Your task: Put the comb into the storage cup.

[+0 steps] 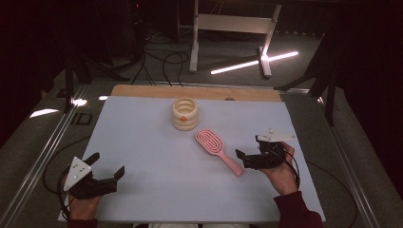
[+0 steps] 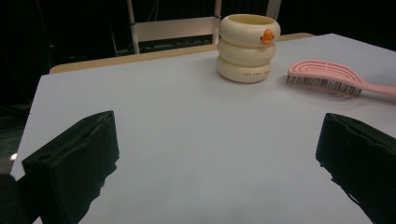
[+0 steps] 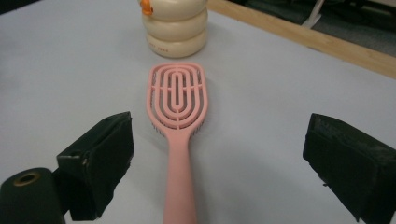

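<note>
A pink hairbrush (image 1: 216, 148) lies bristles down on the white tabletop (image 1: 142, 137), right of centre, its handle pointing to the near right. Behind it stands a cream ringed cup (image 1: 185, 114) with an orange duck mark. My right gripper (image 1: 248, 147) is open at the handle's end; in the right gripper view the brush handle (image 3: 180, 177) runs between the two spread jaws without touching them, with the cup (image 3: 176, 28) beyond. My left gripper (image 1: 107, 165) rests open at the near left, nothing between its jaws. Its own view looks across bare table to the cup (image 2: 247, 46) and the brush (image 2: 327, 79).
A wooden strip (image 1: 142, 90) borders the table's far edge. Metal rails (image 1: 52, 142) run along both sides. Beyond the table, a white stand (image 1: 233, 28), black cables (image 1: 161, 61) and a bright light strip (image 1: 254, 62) sit on the floor.
</note>
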A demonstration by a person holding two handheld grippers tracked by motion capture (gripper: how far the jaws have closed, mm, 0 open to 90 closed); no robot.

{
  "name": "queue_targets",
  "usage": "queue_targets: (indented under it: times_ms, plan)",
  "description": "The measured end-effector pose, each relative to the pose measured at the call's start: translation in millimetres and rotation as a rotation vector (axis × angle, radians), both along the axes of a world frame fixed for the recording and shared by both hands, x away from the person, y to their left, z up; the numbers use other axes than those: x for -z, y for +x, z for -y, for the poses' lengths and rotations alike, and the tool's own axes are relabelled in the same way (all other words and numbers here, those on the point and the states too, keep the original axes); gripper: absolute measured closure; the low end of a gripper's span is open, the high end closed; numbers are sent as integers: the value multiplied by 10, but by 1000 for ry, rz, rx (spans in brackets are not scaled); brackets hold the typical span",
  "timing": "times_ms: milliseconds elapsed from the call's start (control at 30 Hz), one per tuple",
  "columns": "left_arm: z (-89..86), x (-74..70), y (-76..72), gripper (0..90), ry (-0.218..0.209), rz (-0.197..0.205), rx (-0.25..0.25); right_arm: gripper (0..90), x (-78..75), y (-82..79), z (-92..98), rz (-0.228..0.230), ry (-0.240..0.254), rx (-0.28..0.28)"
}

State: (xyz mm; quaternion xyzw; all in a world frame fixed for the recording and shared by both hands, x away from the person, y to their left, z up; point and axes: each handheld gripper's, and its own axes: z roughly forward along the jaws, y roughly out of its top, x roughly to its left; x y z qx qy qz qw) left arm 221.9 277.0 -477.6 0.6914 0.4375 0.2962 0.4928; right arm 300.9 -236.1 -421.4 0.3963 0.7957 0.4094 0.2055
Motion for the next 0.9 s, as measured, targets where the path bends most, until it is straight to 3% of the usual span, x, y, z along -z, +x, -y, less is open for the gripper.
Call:
queue_targets:
  times_ms: [367,433,900]
  plan:
    - [2,7,3,0,2,-4,3,87,-13,210,-173,-59,-77,-12]
    - [2,10,4,0,1,-5,2,87,2,276,-213,-91,-99,-22]
    - [8,20,13,0,6,-10,2,101,207,456,-416,-198,-198,-67]
